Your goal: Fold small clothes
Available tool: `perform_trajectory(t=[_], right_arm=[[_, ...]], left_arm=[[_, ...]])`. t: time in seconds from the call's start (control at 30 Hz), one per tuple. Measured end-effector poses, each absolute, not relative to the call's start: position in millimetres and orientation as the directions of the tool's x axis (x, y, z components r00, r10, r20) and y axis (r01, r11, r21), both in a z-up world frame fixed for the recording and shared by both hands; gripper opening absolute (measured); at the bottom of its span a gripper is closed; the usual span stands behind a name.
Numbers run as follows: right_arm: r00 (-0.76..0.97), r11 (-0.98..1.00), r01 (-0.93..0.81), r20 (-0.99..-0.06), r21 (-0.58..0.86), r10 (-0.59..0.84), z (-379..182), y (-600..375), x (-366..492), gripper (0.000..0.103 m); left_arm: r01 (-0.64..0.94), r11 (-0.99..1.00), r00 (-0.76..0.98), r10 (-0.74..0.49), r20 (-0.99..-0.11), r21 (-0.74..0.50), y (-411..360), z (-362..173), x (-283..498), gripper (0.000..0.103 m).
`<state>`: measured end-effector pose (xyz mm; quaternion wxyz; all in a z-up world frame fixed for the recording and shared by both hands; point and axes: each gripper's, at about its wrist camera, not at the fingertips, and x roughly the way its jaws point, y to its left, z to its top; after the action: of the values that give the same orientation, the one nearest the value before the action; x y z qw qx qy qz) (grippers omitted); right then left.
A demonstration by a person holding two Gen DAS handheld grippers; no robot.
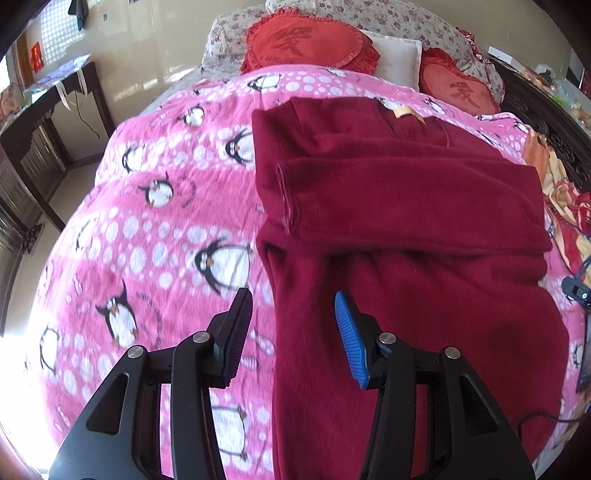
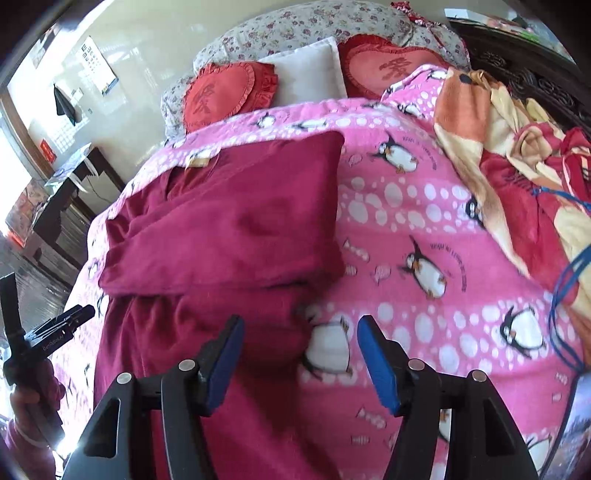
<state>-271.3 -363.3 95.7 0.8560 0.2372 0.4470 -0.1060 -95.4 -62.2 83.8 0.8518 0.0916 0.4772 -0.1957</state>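
A dark red knit garment point(image 1: 399, 206) lies on a pink penguin blanket point(image 1: 147, 229) on a bed, its sleeves folded across the body. A tan label point(image 1: 404, 112) shows at its collar. My left gripper point(image 1: 293, 306) is open and empty, hovering over the garment's lower left edge. In the right wrist view the same garment point(image 2: 229, 221) lies left of centre. My right gripper point(image 2: 301, 332) is open and empty above the garment's lower right edge. The left gripper point(image 2: 79, 315) also shows at the far left of that view, held in a hand.
Two red heart cushions point(image 1: 310, 42) point(image 2: 384, 66), a white pillow point(image 2: 306, 70) and a floral pillow point(image 2: 295, 26) lie at the bed's head. A crumpled orange and red blanket point(image 2: 517, 155) with blue cord point(image 2: 565, 288) lies at the right. A dark desk point(image 1: 55, 110) stands left of the bed.
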Motion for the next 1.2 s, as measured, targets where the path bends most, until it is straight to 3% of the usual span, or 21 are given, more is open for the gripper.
perform_trajectory(t=[0.1,0.17,0.5,0.9,1.2], right_arm=[[0.570,0.857,0.394,-0.819,0.334,0.057,88,-362,-282,0.061],[0.565,0.851,0.401,-0.823,0.340,0.063,85,-363,-290,0.061],[0.541,0.833,0.392,-0.830,0.391,0.135,66,-357,-298,0.066],[0.504,0.833,0.440,-0.860,0.336,0.080,73,-365,-369,0.066],[0.534,0.796,0.475,-0.842,0.376,0.079,88,-371,-411,0.066]], left_arm=[[0.417,0.903,0.399,-0.280,-0.873,-0.099,-50,76,-107,0.053],[0.410,0.902,0.372,-0.303,-0.877,-0.137,-41,72,-116,0.063],[0.355,0.917,0.290,-0.295,-0.911,-0.184,-19,45,-147,0.063],[0.413,0.900,0.273,-0.271,-0.923,-0.141,-22,40,-181,0.063],[0.421,0.896,0.243,-0.264,-0.933,-0.144,-20,41,-204,0.063]])
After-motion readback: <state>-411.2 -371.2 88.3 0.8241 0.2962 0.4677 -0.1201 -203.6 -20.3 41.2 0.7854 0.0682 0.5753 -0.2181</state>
